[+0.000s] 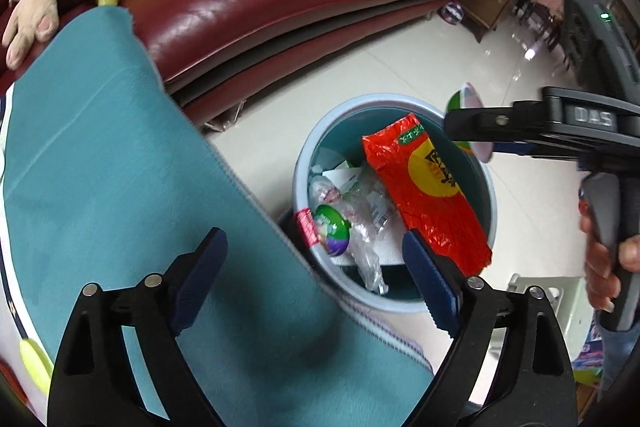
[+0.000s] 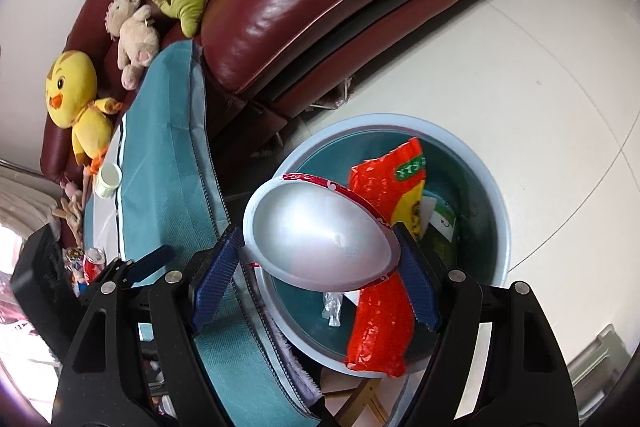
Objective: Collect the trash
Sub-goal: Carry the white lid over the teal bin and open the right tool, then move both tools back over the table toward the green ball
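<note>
In the left wrist view, the left tongs (image 1: pixel 316 279) stand wide open with nothing between the pads, above the edge of the bench (image 1: pixel 120 167) with its teal cloth and the round bin (image 1: pixel 304 163) on the floor beside it. The red snack bag (image 1: pixel 424 191) lies tilted inside the bin, its lower end over the near rim, on top of clear plastic wrap (image 1: pixel 360 223) and paper scraps. It seems that the bag is just dropped there. At the right edge, the right tongs (image 1: pixel 472 123) come in, held by a hand (image 1: pixel 604 267), with a foam bowl (image 1: pixel 468 99) between them. In the right wrist view, the right tongs (image 2: pixel 320 259) are partly closed and the pads press on both sides of the white foam bowl (image 2: pixel 316 231), which hangs directly above the bin (image 2: pixel 496 195) and the snack bag (image 2: pixel 380 315). I judge the step in hand is to deposit the bowl. The next move calls only for opening these tongs, since the bowl is already over the bin mouth; then more trash on the bench, such as the red can (image 2: pixel 94 263), is to be collected.
</note>
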Demonstrator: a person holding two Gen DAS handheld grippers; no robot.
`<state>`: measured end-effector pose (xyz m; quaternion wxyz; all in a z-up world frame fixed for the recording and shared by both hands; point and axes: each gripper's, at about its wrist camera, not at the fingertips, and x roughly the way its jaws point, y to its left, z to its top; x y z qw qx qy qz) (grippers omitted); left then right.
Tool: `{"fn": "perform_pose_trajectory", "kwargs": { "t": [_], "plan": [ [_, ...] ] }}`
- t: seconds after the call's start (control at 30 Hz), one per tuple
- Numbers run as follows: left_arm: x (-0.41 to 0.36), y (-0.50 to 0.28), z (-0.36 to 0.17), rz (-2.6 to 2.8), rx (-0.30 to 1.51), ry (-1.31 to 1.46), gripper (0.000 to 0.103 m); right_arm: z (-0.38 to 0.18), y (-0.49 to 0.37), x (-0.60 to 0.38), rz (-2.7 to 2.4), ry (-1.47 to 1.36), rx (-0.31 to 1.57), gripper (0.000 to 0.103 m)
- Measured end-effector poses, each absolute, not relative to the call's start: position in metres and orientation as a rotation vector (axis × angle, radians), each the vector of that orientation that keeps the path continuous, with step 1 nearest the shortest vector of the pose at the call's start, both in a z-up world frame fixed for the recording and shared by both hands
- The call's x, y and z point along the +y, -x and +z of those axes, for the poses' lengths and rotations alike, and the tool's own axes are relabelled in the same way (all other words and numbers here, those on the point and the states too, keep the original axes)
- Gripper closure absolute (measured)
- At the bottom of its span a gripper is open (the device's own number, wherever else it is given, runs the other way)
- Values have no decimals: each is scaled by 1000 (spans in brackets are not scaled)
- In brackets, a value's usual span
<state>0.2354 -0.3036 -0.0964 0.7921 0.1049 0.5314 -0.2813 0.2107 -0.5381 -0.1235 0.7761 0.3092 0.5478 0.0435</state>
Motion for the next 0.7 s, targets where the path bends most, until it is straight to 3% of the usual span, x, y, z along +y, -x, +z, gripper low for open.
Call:
{"fn": "perform_pose_trajectory", "kwargs": {
  "t": [0.7],
  "plan": [
    [-233, -211, -89, -592, 1178, -87, 10, -115, -206, -507, -1, -603, 1269, 19]
  ]
}}
